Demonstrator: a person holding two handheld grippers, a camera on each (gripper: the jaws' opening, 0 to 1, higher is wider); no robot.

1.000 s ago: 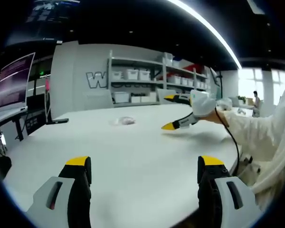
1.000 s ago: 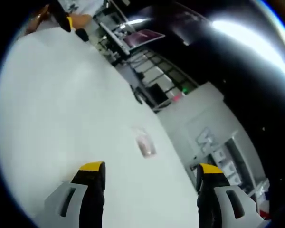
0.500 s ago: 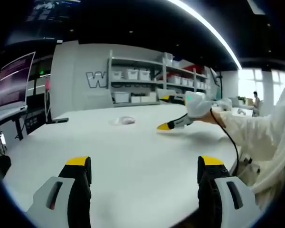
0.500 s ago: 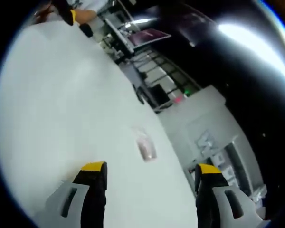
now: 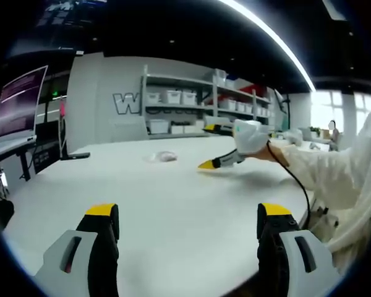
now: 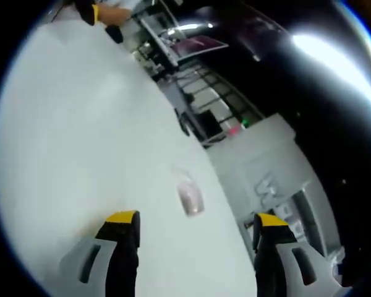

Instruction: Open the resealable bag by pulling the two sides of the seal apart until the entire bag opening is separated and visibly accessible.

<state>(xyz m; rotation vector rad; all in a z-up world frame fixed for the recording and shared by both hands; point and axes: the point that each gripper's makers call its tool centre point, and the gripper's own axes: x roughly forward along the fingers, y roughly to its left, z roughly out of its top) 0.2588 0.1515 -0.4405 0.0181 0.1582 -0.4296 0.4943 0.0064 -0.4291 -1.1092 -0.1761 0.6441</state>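
The resealable bag (image 5: 162, 157) is small and far off in the left gripper view, so its seal is too blurred to tell whether it is open or closed. It lies flat on the white worktop (image 5: 173, 204), clear plastic with something pale pink inside; the right gripper view shows it (image 6: 189, 197) a little nearer, ahead of the jaws and touching neither. The left hand-held gripper (image 5: 188, 219) stands with its jaws wide and nothing between them. The right hand-held gripper (image 6: 190, 226) is also spread wide and empty; in the left gripper view it (image 5: 211, 146) hangs over the worktop, closer to the bag than a second ago.
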